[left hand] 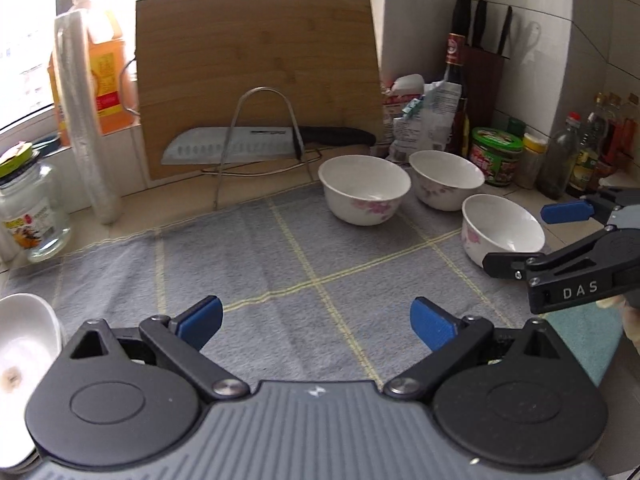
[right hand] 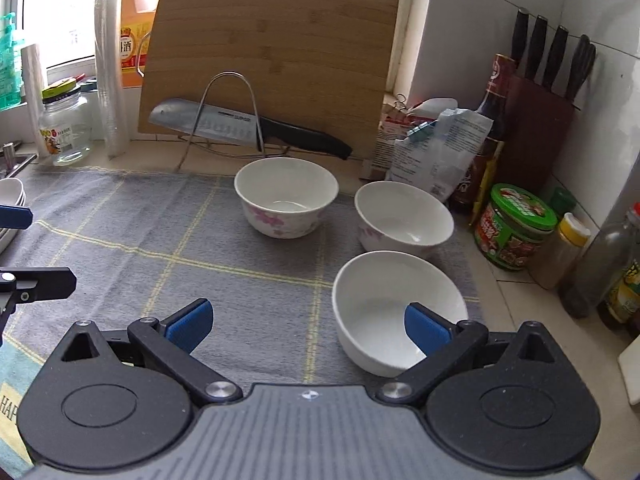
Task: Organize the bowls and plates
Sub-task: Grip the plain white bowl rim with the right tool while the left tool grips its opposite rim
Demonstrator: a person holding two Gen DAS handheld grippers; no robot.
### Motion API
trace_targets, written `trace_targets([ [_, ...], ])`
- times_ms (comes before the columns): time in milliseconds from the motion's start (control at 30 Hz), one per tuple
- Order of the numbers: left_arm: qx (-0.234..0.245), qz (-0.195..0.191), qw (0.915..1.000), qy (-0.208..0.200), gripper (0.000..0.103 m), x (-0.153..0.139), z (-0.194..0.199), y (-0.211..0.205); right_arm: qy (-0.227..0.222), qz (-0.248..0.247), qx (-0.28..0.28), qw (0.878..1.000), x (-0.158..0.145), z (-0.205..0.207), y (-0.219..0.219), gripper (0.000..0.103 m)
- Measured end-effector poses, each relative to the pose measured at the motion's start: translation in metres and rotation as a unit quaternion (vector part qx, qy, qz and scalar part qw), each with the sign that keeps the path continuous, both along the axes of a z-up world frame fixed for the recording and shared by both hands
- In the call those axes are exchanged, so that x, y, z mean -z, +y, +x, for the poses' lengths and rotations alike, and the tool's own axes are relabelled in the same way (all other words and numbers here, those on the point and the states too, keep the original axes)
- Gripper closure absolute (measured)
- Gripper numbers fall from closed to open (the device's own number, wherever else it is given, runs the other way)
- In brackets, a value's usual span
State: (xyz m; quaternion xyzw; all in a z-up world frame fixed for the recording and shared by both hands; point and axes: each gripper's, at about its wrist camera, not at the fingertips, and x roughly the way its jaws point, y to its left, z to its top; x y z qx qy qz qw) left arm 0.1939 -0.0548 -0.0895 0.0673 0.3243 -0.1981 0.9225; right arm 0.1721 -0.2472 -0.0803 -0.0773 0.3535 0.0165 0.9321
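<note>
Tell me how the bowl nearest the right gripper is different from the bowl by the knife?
The nearest bowl tilts, with the right gripper open beside it; the bowl by the knife stands upright with nothing near it. The bowl by the knife shows its pink flowers in this view; the nearest bowl shows only white. Both are empty.

Daylight floods in from the window (left hand: 28,40) at the back left and blows it out to near white, so the bamboo cutting board (left hand: 256,76) stands backlit. The white bowls (right hand: 286,196) cast only soft shadows on the grey cloth (right hand: 168,240). Fisheye distortion bends the wall tiles (left hand: 600,32), corners darken, and focus is slightly soft throughout.
</note>
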Motion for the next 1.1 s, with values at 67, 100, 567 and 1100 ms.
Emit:
trace_targets([
  [67,0.019,0.003,0.9998,0.005,0.003,0.004,0.007,-0.010,0.001,-0.021,0.015,1.000,0.000,-0.001,-0.007,0.000],
  [100,0.034,0.002,0.9994,0.003,0.003,0.006,0.008,-0.016,0.003,-0.025,0.022,0.999,0.001,-0.001,-0.013,0.000],
  [567,0.113,0.022,0.9928,0.034,0.003,0.027,0.028,-0.090,0.043,0.028,-0.065,0.997,0.028,0.011,-0.092,0.000],
  [1100,0.278,0.115,0.9536,0.005,0.008,0.054,0.056,-0.170,0.101,-0.006,-0.273,0.957,0.046,0.048,-0.140,0.001],
])
